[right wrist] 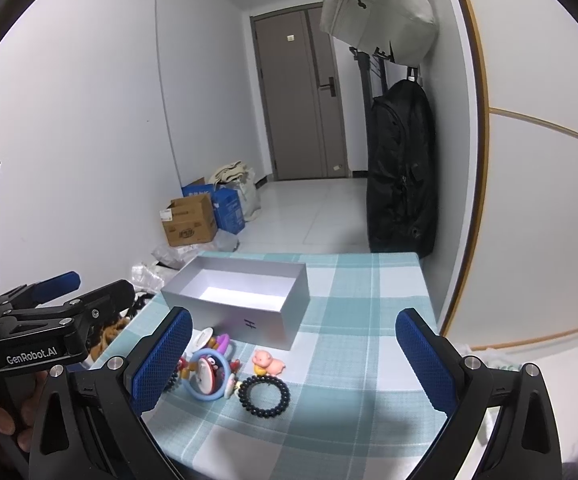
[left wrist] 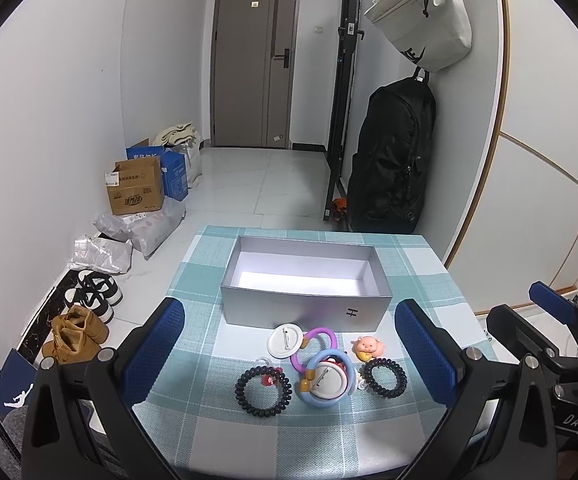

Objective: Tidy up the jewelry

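Checked teal-and-white cloth covers the table (left wrist: 417, 280), which stands in a white hallway with a grey door (left wrist: 255, 64) at the far end. Along the left wall sit cardboard boxes (left wrist: 135, 188), and shoes (left wrist: 95, 294) lie on the floor nearer the table. A black backpack (left wrist: 393, 156) hangs on the right under a pale bag (left wrist: 425, 12).

On the table, a silver box (left wrist: 305, 284) sits open, its white inside bare. Just in front of it lies the jewelry in a loose cluster: a white badge (left wrist: 285, 342), a purple ring (left wrist: 315, 346) touching it, a blue ring (left wrist: 327, 380) lying around a second badge, a pink pig (left wrist: 367, 348), and two black coil bands, one to the left (left wrist: 263, 391) and one to the right (left wrist: 383, 373) of the pile.

The left gripper (left wrist: 289, 356) hovers over the cluster, fingers wide apart, holding nothing. The right gripper (right wrist: 293, 364) hangs just beside it, likewise spread wide and empty, with the right band (right wrist: 264, 396) between its fingers.
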The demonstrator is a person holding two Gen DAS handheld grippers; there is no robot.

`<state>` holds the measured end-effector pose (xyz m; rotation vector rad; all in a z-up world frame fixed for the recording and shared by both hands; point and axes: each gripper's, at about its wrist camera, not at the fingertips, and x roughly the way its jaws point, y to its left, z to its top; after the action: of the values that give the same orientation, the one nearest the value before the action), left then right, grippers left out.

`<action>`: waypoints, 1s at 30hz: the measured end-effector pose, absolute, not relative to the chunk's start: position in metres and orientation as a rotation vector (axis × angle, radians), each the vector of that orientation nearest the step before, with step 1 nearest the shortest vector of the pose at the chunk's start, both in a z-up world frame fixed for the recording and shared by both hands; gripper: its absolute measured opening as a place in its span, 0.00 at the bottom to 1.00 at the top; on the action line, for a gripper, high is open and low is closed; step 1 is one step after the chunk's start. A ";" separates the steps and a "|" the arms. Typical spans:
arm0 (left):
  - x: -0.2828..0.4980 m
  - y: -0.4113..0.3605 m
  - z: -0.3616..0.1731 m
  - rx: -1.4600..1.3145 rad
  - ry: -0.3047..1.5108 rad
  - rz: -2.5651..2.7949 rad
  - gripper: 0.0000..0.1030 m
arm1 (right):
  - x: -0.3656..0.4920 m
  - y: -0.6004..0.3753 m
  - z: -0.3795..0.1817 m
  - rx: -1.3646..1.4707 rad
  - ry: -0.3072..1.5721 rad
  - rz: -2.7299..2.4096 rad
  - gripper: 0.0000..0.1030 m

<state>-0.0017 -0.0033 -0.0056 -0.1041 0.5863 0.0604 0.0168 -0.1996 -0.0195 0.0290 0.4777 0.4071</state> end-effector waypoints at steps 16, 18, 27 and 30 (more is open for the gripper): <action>-0.001 -0.002 -0.009 -0.116 0.606 0.057 0.99 | 0.017 -0.197 -0.021 0.028 0.483 0.408 1.00; -0.001 -0.002 -0.010 -0.115 0.608 0.056 0.99 | 0.017 -0.197 -0.021 0.028 0.483 0.408 1.00; 0.001 -0.003 -0.012 -0.116 0.616 0.052 0.99 | 0.018 -0.197 -0.021 0.034 0.486 0.407 1.00; 0.003 -0.002 -0.013 -0.122 0.625 0.048 0.99 | 0.018 -0.197 -0.022 0.034 0.485 0.407 1.00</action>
<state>0.0025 -0.0023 -0.0133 -0.1222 0.6250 0.0477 0.0184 -0.1972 -0.0216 0.0338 0.4854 0.4073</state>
